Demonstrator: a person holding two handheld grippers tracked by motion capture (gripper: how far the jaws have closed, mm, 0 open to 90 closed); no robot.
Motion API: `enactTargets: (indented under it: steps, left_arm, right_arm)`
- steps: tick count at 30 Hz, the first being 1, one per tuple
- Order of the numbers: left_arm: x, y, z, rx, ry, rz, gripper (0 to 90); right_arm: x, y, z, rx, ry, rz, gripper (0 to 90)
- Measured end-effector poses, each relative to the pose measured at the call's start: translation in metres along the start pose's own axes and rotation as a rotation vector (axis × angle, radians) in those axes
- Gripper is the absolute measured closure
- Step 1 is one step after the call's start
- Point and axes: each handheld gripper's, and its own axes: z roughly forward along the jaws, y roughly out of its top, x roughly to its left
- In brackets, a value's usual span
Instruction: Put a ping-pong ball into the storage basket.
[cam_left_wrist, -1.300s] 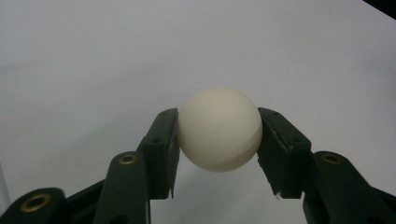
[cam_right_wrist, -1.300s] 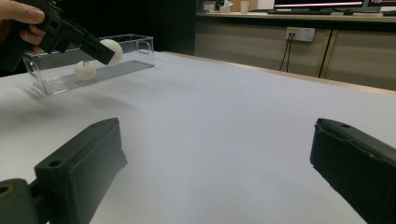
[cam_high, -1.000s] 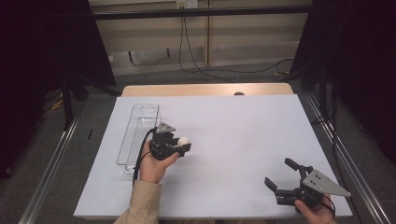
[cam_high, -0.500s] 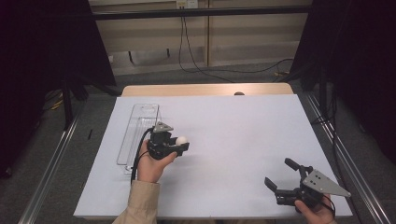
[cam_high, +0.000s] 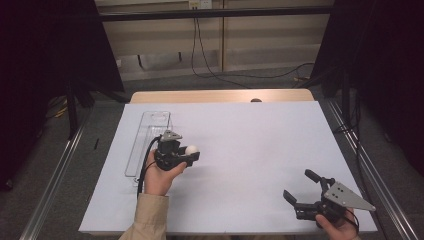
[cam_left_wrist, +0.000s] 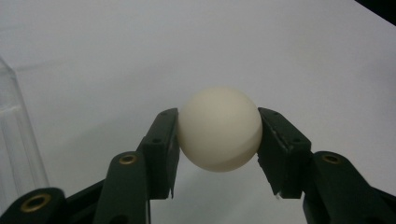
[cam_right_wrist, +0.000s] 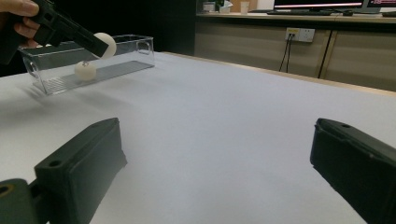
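**Between the left jaws, a white ball held above the table**

Under both grippers spreads the white table, the largest thing in sight, with a wooden edge along its far side. Just beside the left gripper, on the side away from the right one, lies a long clear plastic tray; in the right gripper view a second white ball rests on the tray's floor, below and behind the left gripper's jaws.

The left gripper pinches a white ball. In the left gripper view the ball sits squarely between the two black jaws, one pad touching each flank, its far half standing out past the fingertips. Ball and jaws are lifted clear of the table, near the tray's long wall and outside it.

The right gripper is well apart, at the table's near right corner, its jaws spread wide with nothing between them.

No brand or label shows on ball, tray or grippers. A screen at the top right of the right gripper view carries lines of writing too small to read.
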Motion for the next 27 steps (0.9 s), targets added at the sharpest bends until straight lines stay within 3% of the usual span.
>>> enactTargets:
  steps: [27]
  left_arm:
    - [0.0086,-0.0004,-0.0097,-0.01,0.023,-0.014,51.0]
  right_arm:
    - [0.0006,0.0,0.0003,-0.003,-0.001,0.002,1.9]
